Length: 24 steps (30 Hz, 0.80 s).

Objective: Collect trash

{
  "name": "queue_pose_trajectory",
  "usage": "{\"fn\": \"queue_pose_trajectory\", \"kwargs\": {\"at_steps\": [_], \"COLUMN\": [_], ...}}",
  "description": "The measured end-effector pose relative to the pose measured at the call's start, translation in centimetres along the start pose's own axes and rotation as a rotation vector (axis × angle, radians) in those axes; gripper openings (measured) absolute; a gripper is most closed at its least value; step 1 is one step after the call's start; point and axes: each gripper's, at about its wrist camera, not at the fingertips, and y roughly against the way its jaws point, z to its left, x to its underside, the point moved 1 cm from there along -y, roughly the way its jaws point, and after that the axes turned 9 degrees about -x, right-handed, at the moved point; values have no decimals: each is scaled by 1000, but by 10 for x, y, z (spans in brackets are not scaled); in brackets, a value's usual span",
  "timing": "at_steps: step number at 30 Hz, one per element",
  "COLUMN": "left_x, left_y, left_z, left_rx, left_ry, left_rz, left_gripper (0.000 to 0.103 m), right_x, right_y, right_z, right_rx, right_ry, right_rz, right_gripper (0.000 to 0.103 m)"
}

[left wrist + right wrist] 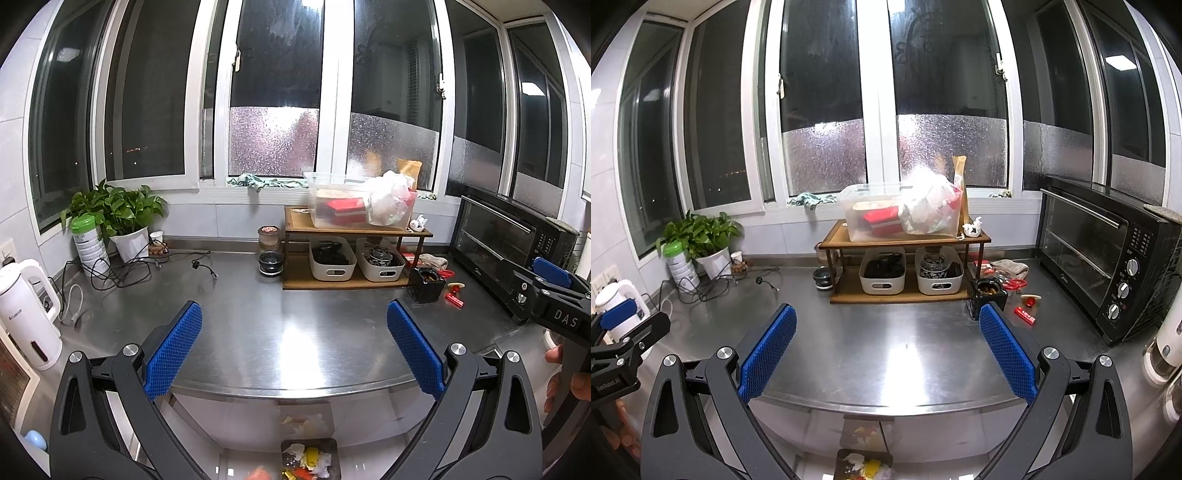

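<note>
1. The trash still out: a crumpled white wad (972, 226) lies on the top of the wooden rack (975, 236), at its right end, just beside the clear bin (860, 218). A red wrapper (1024, 316) lies flat on the table (886, 343) near the oven (1108, 258), in front of a small red-and-white piece (1030, 299). Whether that piece is trash I cannot tell.

2. The trash can (309, 459) stands on the floor below the table's front edge, already holding paper and coloured scraps.

3. The left gripper (293, 350) and the right gripper (886, 350) both hover over the front edge of the table, jaws wide apart, nothing between them.

4. Step in hand, as I judge it: between pickups, hands free, choosing the next piece.

5. Next move: the right gripper is nearer the wrapper; it would need to go forward and right, come down low and flat on the steel, and close across the wrapper's narrow side. The black cup (988, 293) stands close by and should not be knocked.

6. Views: the right wrist shows the oven's knobs and jars at the right edge, hidden from the left. The left wrist shows the kettle (26, 314), cords (110, 273) and more of the can's contents.
</note>
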Motion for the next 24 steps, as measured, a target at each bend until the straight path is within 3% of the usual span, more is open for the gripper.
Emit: {"fn": "queue_pose_trajectory", "kwargs": {"at_steps": [5,10,24], "left_x": [-2,-3,-3], "left_y": [0,0,-5], "left_z": [2,-3,10], "left_rx": [-9,-76,-67], "left_ry": [10,-30,12], "left_rz": [1,-16,13], "left_gripper": [95,95,95], "right_x": [2,2,3], "right_y": [0,-2,-5], "right_z": [-1,-3,2], "right_rx": [9,10,-8], "right_ry": [-6,-7,-1], "right_rz": [3,5,20], "right_gripper": [100,100,100]}}
